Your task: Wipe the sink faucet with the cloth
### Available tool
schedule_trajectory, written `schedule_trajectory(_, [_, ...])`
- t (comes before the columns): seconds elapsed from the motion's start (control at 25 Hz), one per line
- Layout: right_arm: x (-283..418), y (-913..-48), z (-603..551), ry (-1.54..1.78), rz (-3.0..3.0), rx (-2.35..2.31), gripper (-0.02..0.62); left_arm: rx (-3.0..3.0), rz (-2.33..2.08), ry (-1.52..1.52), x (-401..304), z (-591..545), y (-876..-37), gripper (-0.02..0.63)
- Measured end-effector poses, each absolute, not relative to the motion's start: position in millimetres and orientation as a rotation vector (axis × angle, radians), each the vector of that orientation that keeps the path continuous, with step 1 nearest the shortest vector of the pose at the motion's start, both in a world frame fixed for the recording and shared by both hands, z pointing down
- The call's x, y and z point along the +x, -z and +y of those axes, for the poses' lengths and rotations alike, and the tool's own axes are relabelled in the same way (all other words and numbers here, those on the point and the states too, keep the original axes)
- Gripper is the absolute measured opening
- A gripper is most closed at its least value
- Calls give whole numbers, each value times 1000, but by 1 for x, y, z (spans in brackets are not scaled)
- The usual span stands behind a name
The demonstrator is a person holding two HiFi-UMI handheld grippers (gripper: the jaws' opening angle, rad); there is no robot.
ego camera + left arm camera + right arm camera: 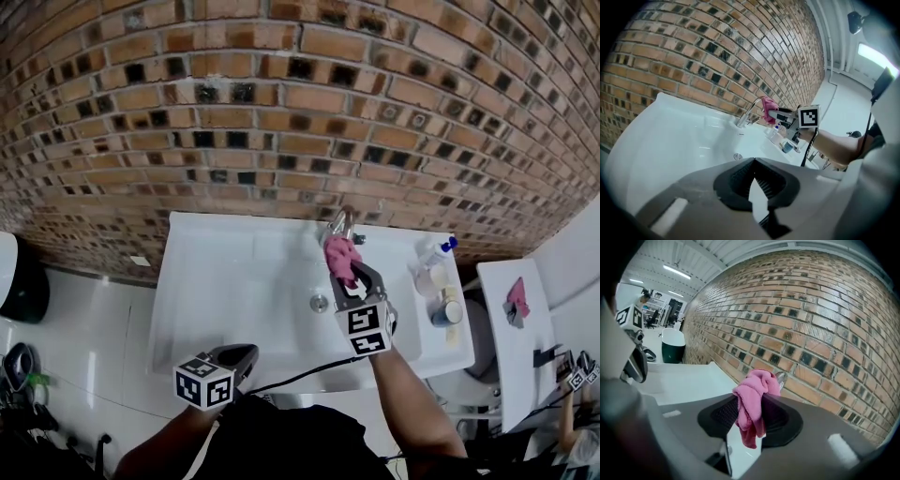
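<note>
Head view, centre of frame: I am holding the right gripper (345, 270) up at the faucet (343, 222), which is rising from the back rim of the white sink (216, 272), just below the brick wall (281, 112). Its jaws are clamping a bunched pink cloth (339, 253). In the right gripper view the cloth (752, 401) is filling the gap between the jaws and spilling over their tips, with the chrome end of the faucet (783, 377) peeking out just behind it. Cloth and faucet are looking as if they are touching (I am not able to confirm contact from these angles).

Lower left of the head view: the left gripper (246, 354) is hanging over the front edge of the sink, well apart from the faucet. In its own view its jaws are lying together at the tips, gripping nothing.

Step in hand, as I am judging it: wiping the faucet. To do it well I am planning to hold the grip firm, lead with the loose fold rather than the hard jaw tips, and follow the curve of the faucet down to its base.

Room for moving: the brick wall is standing close behind the faucet, so I am expecting little clearance there. Bottles (433, 255) and a cup (447, 312) are crowding the right rim of the sink, near the right gripper. The sink toward centre-left of the frame is offering open space.
</note>
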State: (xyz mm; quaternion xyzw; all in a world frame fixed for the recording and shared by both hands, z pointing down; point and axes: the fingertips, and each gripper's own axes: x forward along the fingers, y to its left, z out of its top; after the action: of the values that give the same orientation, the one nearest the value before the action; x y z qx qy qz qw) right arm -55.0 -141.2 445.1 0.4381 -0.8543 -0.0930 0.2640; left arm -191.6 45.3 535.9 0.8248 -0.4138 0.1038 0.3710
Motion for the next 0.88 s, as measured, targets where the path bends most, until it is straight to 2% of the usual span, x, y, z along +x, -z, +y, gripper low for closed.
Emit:
schedule_trajectory(0.36, [-25, -468, -107, 60, -2338, 1056, 144, 2090, -1180, -175, -177, 56, -510, 6])
schedule_trajectory(0.88, [82, -470, 13, -653, -2567, 1111, 143, 2082, -1188, -128, -113, 87, -493, 6])
